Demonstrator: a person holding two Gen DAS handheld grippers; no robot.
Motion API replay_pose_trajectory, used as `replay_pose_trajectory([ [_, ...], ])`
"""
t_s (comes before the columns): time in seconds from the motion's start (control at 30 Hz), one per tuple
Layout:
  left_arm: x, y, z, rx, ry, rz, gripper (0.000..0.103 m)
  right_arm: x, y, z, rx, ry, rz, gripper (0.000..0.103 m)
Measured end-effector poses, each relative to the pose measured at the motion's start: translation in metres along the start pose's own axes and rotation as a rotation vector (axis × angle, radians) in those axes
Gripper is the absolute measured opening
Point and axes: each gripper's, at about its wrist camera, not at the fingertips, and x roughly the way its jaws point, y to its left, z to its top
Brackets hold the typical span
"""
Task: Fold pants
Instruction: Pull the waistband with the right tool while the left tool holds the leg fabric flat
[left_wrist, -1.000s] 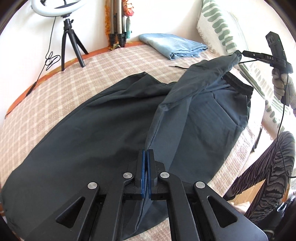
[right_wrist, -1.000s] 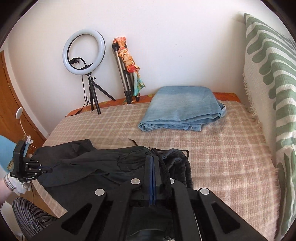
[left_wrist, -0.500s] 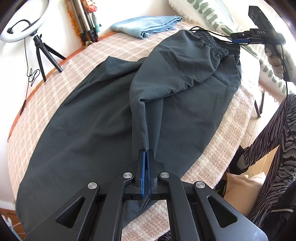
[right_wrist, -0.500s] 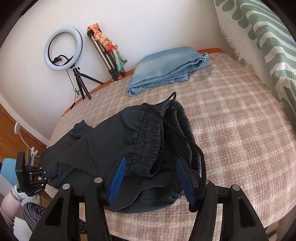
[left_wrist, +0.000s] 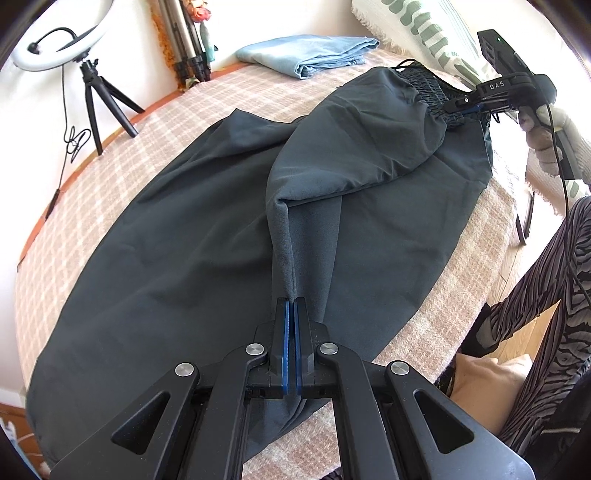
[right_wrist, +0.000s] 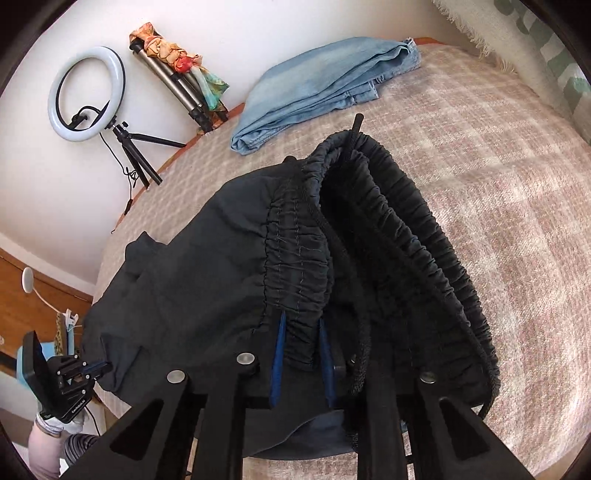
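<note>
The dark pants (left_wrist: 207, 229) on the bed (right_wrist: 498, 177) are grasped at the hem by the left gripper (left_wrist: 290, 306) and at the waistband (right_wrist: 299, 258) by the right gripper (right_wrist: 301, 339)

Dark charcoal pants (left_wrist: 229, 229) lie on a pink-and-cream checked blanket (right_wrist: 498, 192). Folded jeans (right_wrist: 325, 81) are light blue. The ring light (right_wrist: 86, 94) is white, the pillow (left_wrist: 424, 33) cream with green stripes.

Left gripper (left_wrist: 290, 306) pinches a near fold of the dark pants (left_wrist: 207, 229); right gripper (left_wrist: 466, 105) grips the far waistband.
</note>
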Motion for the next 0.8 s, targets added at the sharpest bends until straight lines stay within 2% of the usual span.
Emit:
replay_pose_trajectory([
  [0.1,-0.004,-0.003,-0.003,0.018,0.000,-0.004,0.001,-0.029,0.006,0.001,-0.047,-0.014,0.013,0.007],
  [0.27,-0.013,-0.010,-0.007,0.045,-0.004,-0.037,0.001,-0.068,-0.005,0.001,-0.072,-0.032,-0.042,0.006],
  [0.4,-0.019,-0.007,-0.004,0.028,-0.006,-0.081,0.002,-0.068,-0.022,-0.005,-0.035,-0.008,-0.074,0.006],
  [0.5,-0.024,0.000,-0.001,0.009,-0.017,-0.086,0.002,-0.064,-0.038,-0.008,0.006,-0.007,-0.065,0.006],
  [0.67,-0.032,0.017,0.002,-0.037,-0.031,-0.046,0.002,-0.066,-0.055,-0.006,0.009,-0.009,-0.111,0.008],
  [0.7,-0.031,0.019,0.002,-0.037,-0.028,-0.035,0.002,-0.069,-0.055,-0.004,0.000,-0.018,-0.137,0.016],
  [0.73,-0.029,0.022,0.002,-0.043,-0.023,-0.034,0.002,-0.070,-0.055,-0.002,-0.011,-0.016,-0.149,0.035],
  [0.8,-0.024,0.027,0.001,-0.063,-0.014,-0.033,0.002,-0.072,-0.056,-0.001,-0.031,-0.017,-0.107,0.056],
])
